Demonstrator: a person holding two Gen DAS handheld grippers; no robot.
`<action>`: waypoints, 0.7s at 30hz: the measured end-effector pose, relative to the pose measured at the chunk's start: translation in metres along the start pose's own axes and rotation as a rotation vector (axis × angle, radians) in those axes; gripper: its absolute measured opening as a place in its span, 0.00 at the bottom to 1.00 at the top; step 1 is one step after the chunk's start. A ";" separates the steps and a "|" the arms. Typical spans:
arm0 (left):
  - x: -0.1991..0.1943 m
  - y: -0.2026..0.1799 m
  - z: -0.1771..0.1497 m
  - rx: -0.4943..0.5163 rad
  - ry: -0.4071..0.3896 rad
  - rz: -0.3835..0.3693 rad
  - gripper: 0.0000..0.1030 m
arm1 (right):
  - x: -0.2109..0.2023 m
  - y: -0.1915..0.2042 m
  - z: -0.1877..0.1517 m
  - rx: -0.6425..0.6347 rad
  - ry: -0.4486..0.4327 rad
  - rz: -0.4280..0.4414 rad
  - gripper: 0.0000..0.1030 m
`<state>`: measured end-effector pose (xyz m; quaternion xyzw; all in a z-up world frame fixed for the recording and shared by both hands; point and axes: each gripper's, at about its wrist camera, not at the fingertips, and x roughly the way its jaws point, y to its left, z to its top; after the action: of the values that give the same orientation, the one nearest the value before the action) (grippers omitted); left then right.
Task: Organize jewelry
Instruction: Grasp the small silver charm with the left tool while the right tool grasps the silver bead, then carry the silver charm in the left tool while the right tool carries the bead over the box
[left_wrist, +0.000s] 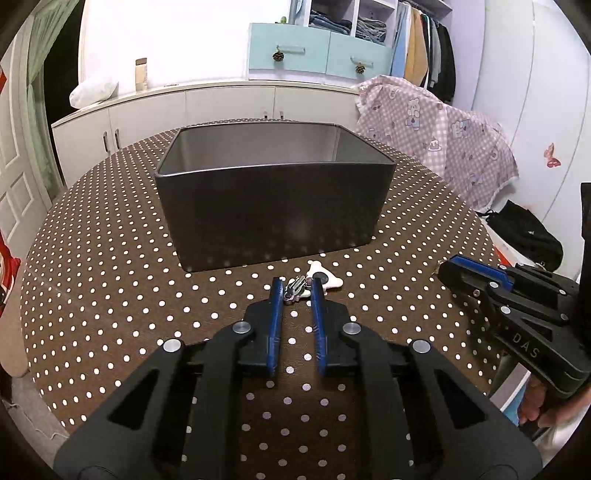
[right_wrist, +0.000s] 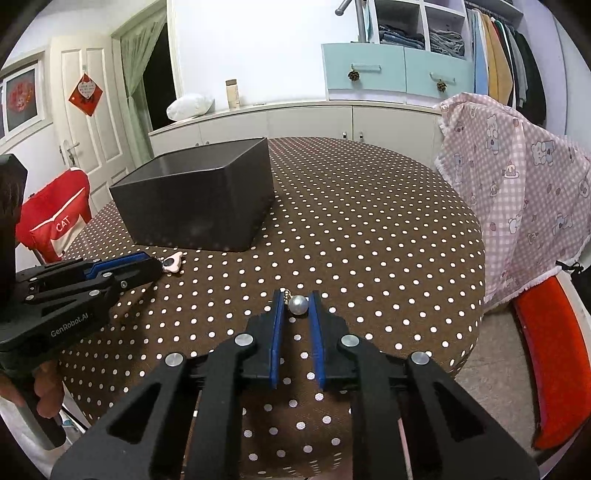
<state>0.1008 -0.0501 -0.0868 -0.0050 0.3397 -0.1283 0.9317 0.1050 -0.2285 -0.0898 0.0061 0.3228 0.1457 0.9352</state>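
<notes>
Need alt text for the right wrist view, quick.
The right gripper brackets a pearl earring on the polka-dot table. At left, the left gripper reaches a pink trinket before an open black box.
</notes>
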 end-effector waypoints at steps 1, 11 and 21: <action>0.000 0.000 0.000 -0.001 -0.001 0.001 0.15 | 0.000 0.000 0.000 -0.001 0.000 0.000 0.12; -0.013 0.008 0.005 -0.019 -0.047 0.008 0.15 | -0.004 -0.002 0.010 -0.004 -0.024 -0.002 0.12; -0.029 0.018 0.019 -0.019 -0.120 0.014 0.15 | -0.011 0.005 0.037 -0.026 -0.096 0.007 0.12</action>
<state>0.0952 -0.0272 -0.0555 -0.0190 0.2842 -0.1179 0.9513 0.1177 -0.2240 -0.0539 0.0019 0.2756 0.1526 0.9491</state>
